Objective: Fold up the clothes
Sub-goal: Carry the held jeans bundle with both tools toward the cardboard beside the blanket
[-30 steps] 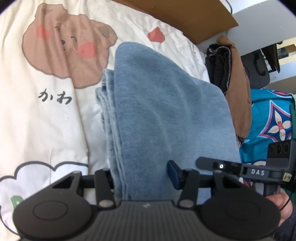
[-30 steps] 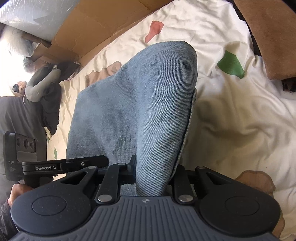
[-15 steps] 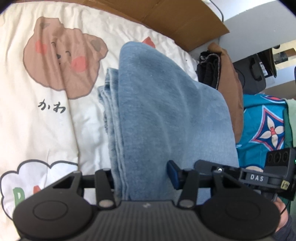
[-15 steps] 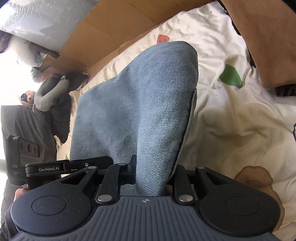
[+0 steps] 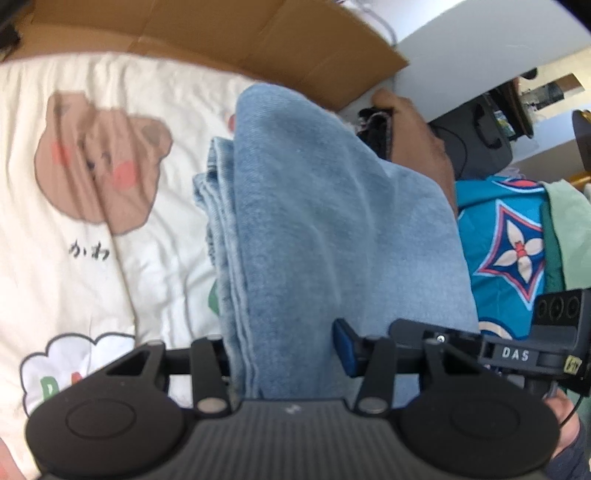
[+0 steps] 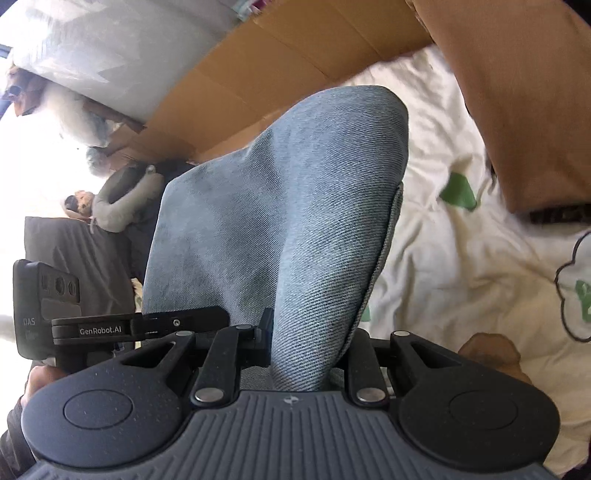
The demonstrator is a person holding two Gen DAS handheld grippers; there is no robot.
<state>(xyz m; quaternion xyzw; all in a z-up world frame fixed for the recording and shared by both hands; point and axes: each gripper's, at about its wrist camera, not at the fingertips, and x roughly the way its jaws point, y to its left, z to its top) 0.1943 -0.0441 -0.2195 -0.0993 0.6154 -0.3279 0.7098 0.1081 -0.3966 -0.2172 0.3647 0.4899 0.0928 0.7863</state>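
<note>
Folded blue jeans (image 5: 325,229) fill the middle of the left wrist view, held above a cream bedspread. My left gripper (image 5: 284,350) is shut on one side of the stack, its layered edges running down between the fingers. In the right wrist view the same jeans (image 6: 288,221) rise as a thick fold, with my right gripper (image 6: 306,354) shut on its other side. Each view shows the opposite gripper: the right one (image 5: 517,354) at the lower right of the left wrist view, the left one (image 6: 92,325) at the left of the right wrist view. The fingertips are hidden by denim.
The cream bedspread (image 5: 92,258) has a brown bear print (image 5: 99,162). Cardboard (image 5: 258,33) stands along the far edge. A brown garment (image 6: 517,92) and dark clothes (image 5: 376,129) lie beside the jeans. A teal patterned cloth (image 5: 509,251) is at the right.
Both grippers have lifted the jeans higher and carried them toward the cardboard end of the bed; the bedspread slid down in both views and more cardboard shows.
</note>
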